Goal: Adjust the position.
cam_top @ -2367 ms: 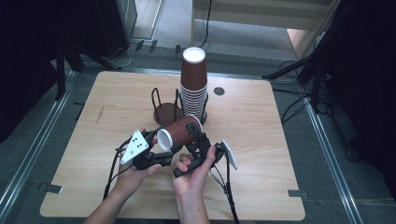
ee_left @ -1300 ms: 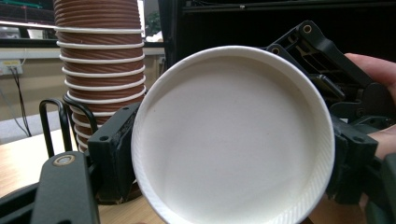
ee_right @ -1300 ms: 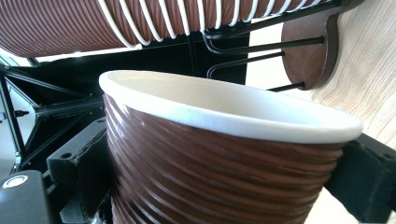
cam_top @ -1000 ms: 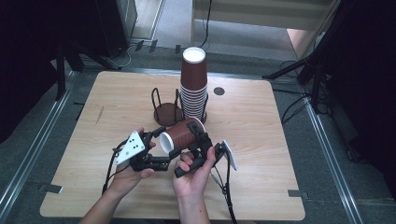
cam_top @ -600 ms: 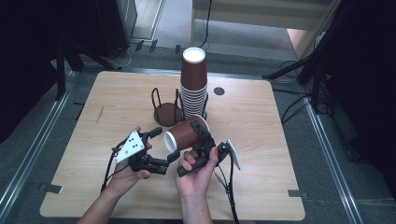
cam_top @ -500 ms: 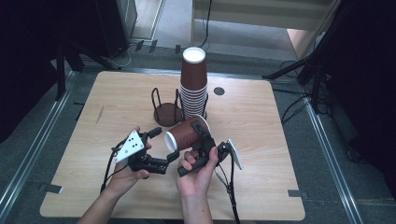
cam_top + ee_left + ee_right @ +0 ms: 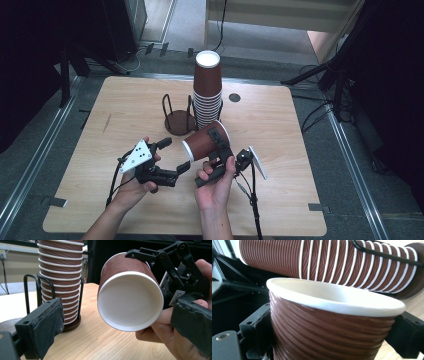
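While I look down from the high view, my right gripper [image 7: 212, 147] clamps a brown paper cup [image 7: 204, 142] on its side above the wooden table [image 7: 280, 150], mouth toward my left gripper [image 7: 172, 156], just in front of the cup stack [image 7: 207, 92] in its wire holder [image 7: 179, 117]. From the left gripper view, my jaws have just been opening and stand wide with nothing between them, the cup's white mouth [image 7: 130, 306] facing me. From the right gripper view, my jaws press both ribbed sides of the cup [image 7: 329, 332].
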